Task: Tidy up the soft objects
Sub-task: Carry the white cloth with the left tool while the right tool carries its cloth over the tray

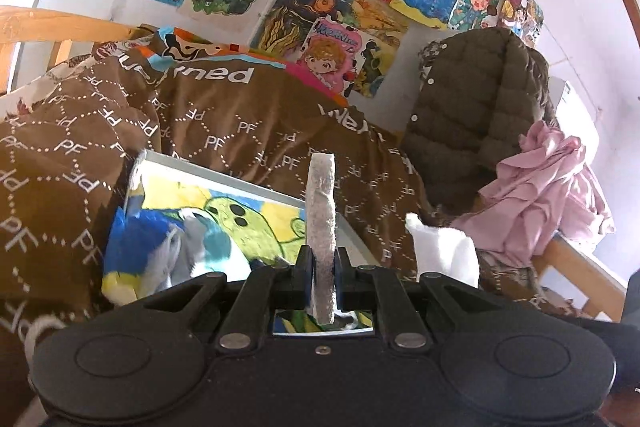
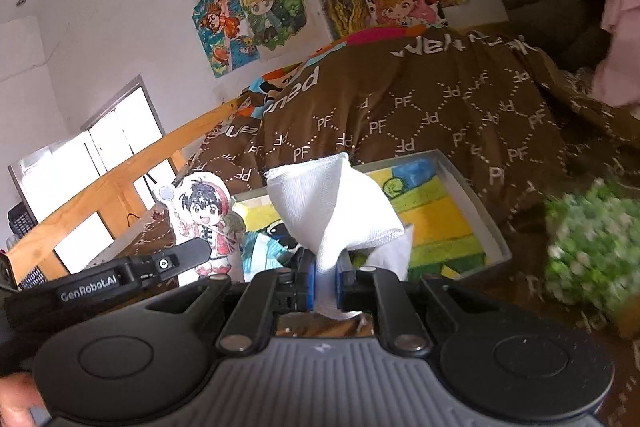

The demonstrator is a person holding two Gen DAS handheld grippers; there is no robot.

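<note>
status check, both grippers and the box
Left gripper shut on grey felt strip. Right gripper shut on white cloth. Tray box ahead, unobstructed.

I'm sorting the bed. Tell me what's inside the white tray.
The white tray holds a colourful drawing lining its bottom, and a blue-and-yellow plush at one end. The white cloth and both grippers' jaws cover the rest.

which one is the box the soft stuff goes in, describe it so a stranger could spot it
Start at the brown PF-patterned quilt covering the bed. On it lies a shallow white-rimmed box. Its bright yellow, green and blue cartoon lining sets it apart from the brown fabric around it.
</note>
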